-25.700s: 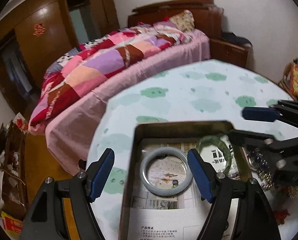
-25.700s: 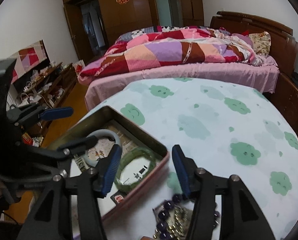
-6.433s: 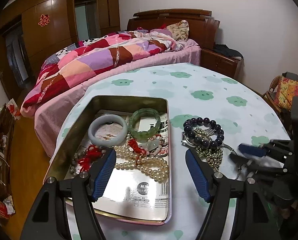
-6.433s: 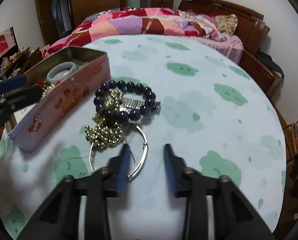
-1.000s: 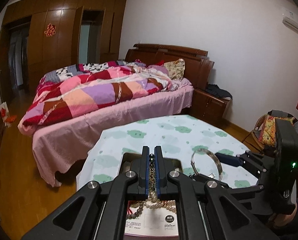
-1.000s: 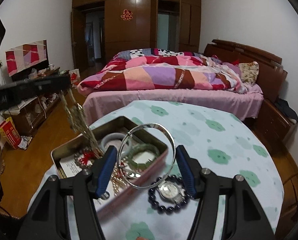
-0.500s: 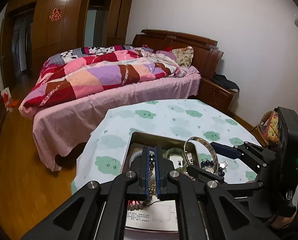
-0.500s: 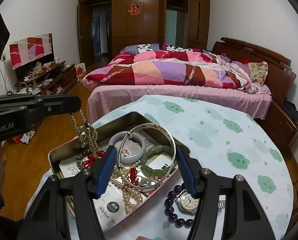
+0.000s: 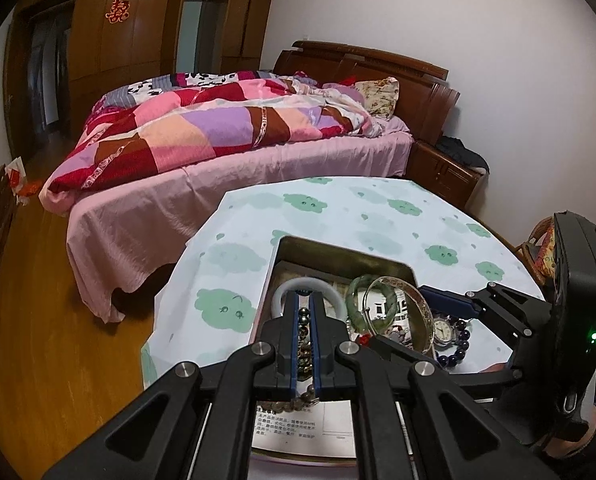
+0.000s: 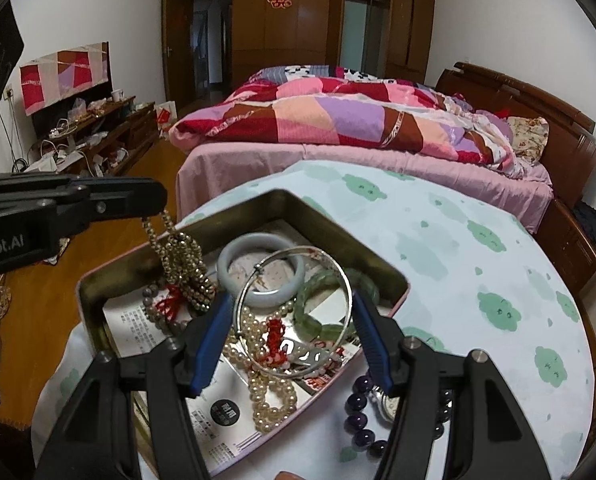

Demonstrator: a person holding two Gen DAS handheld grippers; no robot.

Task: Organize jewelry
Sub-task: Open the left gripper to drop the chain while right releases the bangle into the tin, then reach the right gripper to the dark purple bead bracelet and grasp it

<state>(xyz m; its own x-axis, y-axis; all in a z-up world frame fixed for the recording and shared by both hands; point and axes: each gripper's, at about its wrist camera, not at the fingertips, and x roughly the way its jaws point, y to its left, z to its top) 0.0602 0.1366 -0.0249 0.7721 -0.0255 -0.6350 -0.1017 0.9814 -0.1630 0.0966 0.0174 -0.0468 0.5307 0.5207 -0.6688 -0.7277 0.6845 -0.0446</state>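
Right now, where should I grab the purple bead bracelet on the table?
Come from straight above and pinch across the near arc of the purple bead bracelet, clear of the watch. It lies flat on the tablecloth, so sides offer no edge.

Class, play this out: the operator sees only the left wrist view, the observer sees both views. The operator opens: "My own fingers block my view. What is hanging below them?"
Observer: A gold bead chain hangs bunched from the left gripper, its lower end down inside the tin.
Operator: What lies in the tin under my gripper?
Observer: A pearl necklace with a red knot, lying on printed paper.
Operator: How is the silver bangle held?
Observer: The right gripper spans the silver bangle across its width, one blue pad on each side, above the tin.
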